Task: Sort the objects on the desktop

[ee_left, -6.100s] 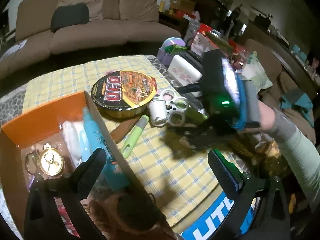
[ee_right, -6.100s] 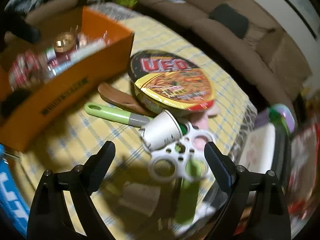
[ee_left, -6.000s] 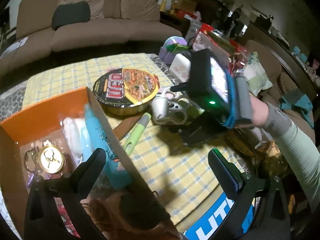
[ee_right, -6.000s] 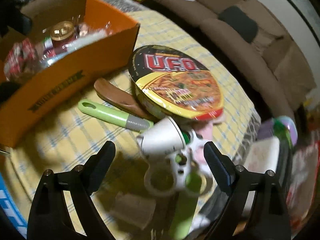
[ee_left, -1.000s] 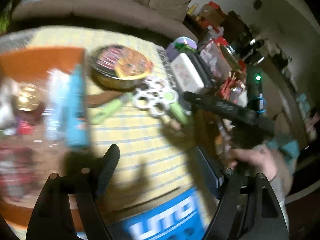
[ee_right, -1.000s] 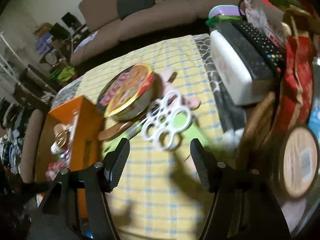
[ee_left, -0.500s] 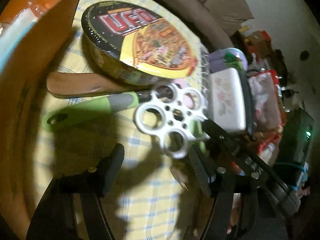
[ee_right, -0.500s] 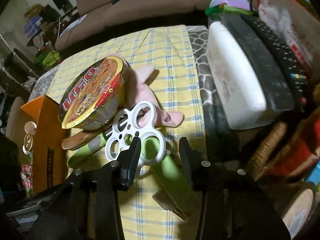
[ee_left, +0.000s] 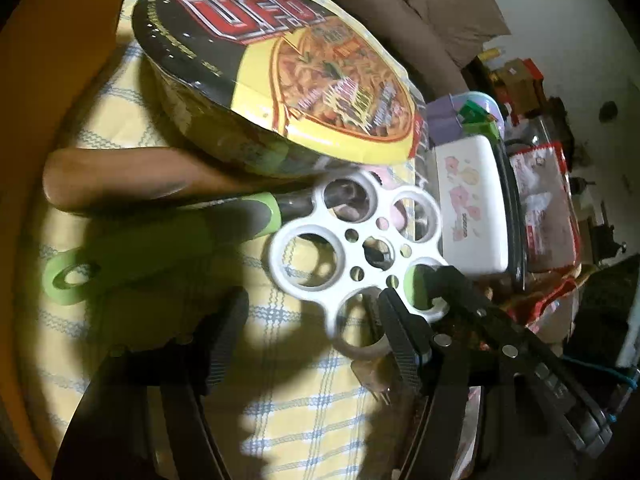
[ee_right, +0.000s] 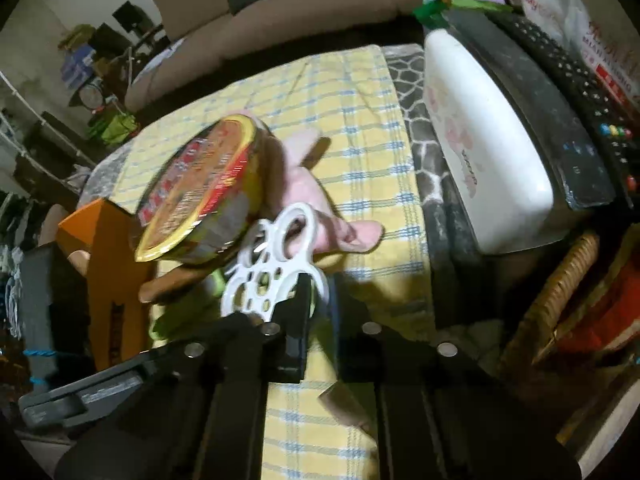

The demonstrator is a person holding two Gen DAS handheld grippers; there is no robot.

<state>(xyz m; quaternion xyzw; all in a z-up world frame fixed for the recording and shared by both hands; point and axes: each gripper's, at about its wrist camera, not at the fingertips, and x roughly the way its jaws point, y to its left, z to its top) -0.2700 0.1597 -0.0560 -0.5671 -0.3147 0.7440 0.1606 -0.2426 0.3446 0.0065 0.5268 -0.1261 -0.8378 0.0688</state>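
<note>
**Spotter:** What have you got hold of?

**Me:** My right tongs (ee_right: 320, 300) have just been closing and are now pinching the rim of the white plastic disc with round holes (ee_left: 360, 252), at the ring nearest me. It lies on the yellow checked cloth of the worktop (ee_left: 304, 412), its far edge touching the round black-and-yellow noodle bowl (ee_left: 276, 76).

**Spotter:** How will it handle?

**Me:** I judge it light, stiff and smooth, so a grip across one thin ring could let it swing or slip. It looks joined to a green handle (ee_right: 176, 320) beneath, though I cannot tell for sure.

**Spotter:** And the left?

**Me:** My left tongs (ee_left: 312, 340) are spread, holding nothing, hovering just short of the disc.

**Spotter:** Anything in the way?

**Me:** A green-handled tool (ee_left: 132, 256) and a brown wooden piece (ee_left: 132, 180) lie tucked against the bowl. A pink soft thing (ee_right: 316, 208) sits behind the disc, the white oblong case (ee_right: 480, 148) is beside it, and the orange box (ee_right: 108, 264) stands beyond the bowl.
</note>
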